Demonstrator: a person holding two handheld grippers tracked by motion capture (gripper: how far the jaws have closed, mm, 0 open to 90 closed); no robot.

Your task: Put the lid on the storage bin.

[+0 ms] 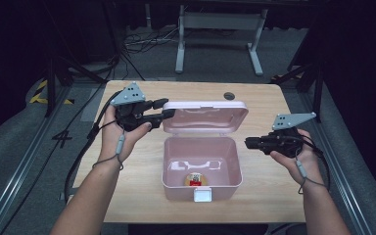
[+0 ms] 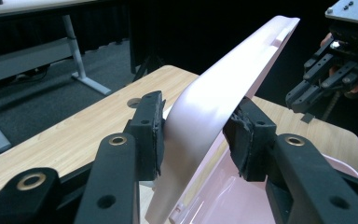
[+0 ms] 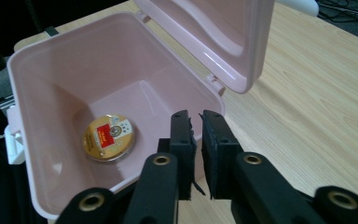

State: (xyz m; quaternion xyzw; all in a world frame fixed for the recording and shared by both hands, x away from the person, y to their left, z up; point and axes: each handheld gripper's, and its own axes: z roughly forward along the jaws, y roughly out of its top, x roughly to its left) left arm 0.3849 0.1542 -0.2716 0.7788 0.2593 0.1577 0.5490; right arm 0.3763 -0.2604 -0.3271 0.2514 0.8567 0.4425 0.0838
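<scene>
1. Pink plastic makes up the storage box [image 1: 200, 164], which sits open at the near middle of the pale wooden table [image 1: 269, 196], its white latch [image 1: 203, 196] facing the person.
2. On the box floor, toward the near wall, lies a round gold tin with a red label [image 3: 108, 137].
3. The right gripper [image 1: 248, 143] hovers just beside the box's right wall, at rim height, pointing at it. In the right gripper view its jaws stand almost closed, a thin gap between the pads, holding nothing; the tin lies below and beyond them, apart.
4. Farther back, the left gripper [image 1: 162, 108] has the left edge of the raised pink lid [image 2: 223, 93] between its jaws. Both pads sit against or just beside the plastic, so it seems to be pinching the lid, though contact on the far pad is hard to confirm.
5. Risk, as I judge it: the hold is on a smooth curved edge near one corner, so the lid could slip out and drop.
6. If the lid swings down, it could strike the right gripper at the rim.
</scene>
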